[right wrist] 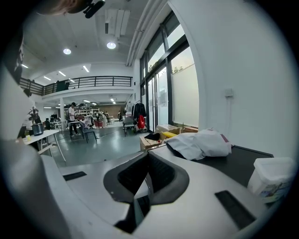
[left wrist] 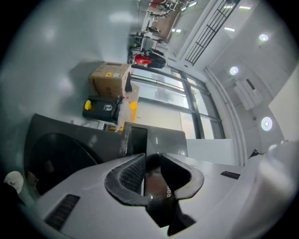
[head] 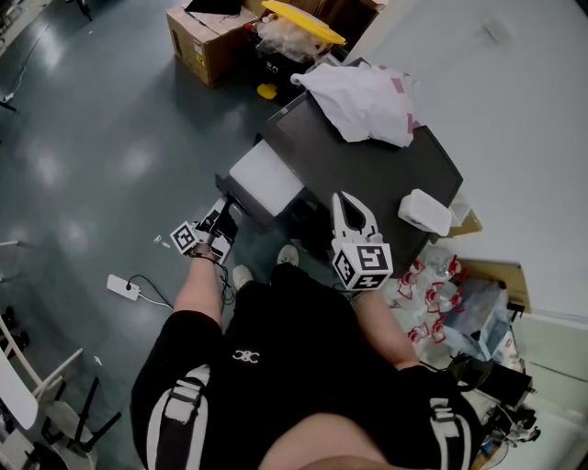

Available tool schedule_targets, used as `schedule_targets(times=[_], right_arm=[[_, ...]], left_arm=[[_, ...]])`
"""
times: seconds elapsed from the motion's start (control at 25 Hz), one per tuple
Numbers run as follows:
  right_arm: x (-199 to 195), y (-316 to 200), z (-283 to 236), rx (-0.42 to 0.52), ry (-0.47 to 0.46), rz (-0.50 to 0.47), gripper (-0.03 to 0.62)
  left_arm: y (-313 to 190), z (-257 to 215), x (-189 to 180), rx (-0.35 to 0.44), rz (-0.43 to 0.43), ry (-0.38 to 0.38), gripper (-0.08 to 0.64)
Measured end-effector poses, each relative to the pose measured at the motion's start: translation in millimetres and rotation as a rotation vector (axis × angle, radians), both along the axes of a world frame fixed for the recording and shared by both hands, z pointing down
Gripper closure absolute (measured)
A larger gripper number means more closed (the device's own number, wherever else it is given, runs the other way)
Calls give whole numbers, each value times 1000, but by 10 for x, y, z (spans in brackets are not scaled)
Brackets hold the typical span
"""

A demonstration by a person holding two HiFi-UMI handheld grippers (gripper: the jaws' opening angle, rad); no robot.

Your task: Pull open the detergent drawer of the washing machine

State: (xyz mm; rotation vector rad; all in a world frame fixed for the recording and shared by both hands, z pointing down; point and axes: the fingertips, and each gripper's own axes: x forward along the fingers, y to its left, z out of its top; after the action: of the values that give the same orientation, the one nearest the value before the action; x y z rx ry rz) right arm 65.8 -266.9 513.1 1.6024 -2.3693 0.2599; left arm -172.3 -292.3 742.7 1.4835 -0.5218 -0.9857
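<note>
The dark grey washing machine (head: 367, 161) stands ahead of me. From its front left corner a detergent drawer (head: 265, 177) with a pale top juts out toward me. My left gripper (head: 225, 216) is at the drawer's front. In the left gripper view the drawer's glossy dark front panel (left wrist: 156, 140) runs into my left gripper (left wrist: 152, 156) and fills the gap between the pads, so the gripper is shut on it. The machine's round door (left wrist: 60, 158) lies to the left there. My right gripper (head: 347, 197) hovers over the machine's front edge, shut and empty (right wrist: 148, 156).
A white cloth bundle (head: 367, 96) and a white tub (head: 424, 211) rest on the machine's top. A cardboard box (head: 207, 41) and a yellow-lidded bin (head: 299, 27) stand behind it. Bottle packs (head: 450, 303) crowd the right, and a power strip (head: 122, 287) lies on the floor at left.
</note>
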Motion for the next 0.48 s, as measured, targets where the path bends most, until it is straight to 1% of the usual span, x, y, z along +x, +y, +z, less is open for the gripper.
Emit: schedule_targets(times=[0.04, 0.08, 0.12, 0.16, 0.2, 0.24, 0.28, 0.36, 0.4, 0.48], right_arm=[[3, -9, 5, -3, -1, 1, 589], [-5, -14, 12, -5, -2, 1, 589], [-23, -12, 19, -7, -2, 0, 589], [-48, -5, 27, -9, -2, -2, 589], [-76, 1, 34, -11, -3, -5, 589], [-105, 2, 42, -13, -2, -8, 589], [-134, 0, 54, -16, -1, -11, 589], [-208, 0, 85, -23, 2, -21, 589], [-251, 4, 98, -25, 3, -28, 589], [-323, 12, 106, -24, 5, -41, 589]], left_arm=[[8, 28, -13, -11, -3, -3, 484], [19, 30, -55, -13, -18, 5, 546], [34, 7, -132, -4, -47, 23, 557], [47, -24, -219, 11, -76, 37, 557], [55, -50, -272, 24, -89, 34, 557], [56, -50, -271, 32, -78, 11, 557], [54, -13, -230, 30, -50, -28, 557], [58, 110, -152, 3, -5, -97, 557], [65, 155, -152, -12, -4, -109, 557], [76, 192, -203, -23, -31, -108, 557]])
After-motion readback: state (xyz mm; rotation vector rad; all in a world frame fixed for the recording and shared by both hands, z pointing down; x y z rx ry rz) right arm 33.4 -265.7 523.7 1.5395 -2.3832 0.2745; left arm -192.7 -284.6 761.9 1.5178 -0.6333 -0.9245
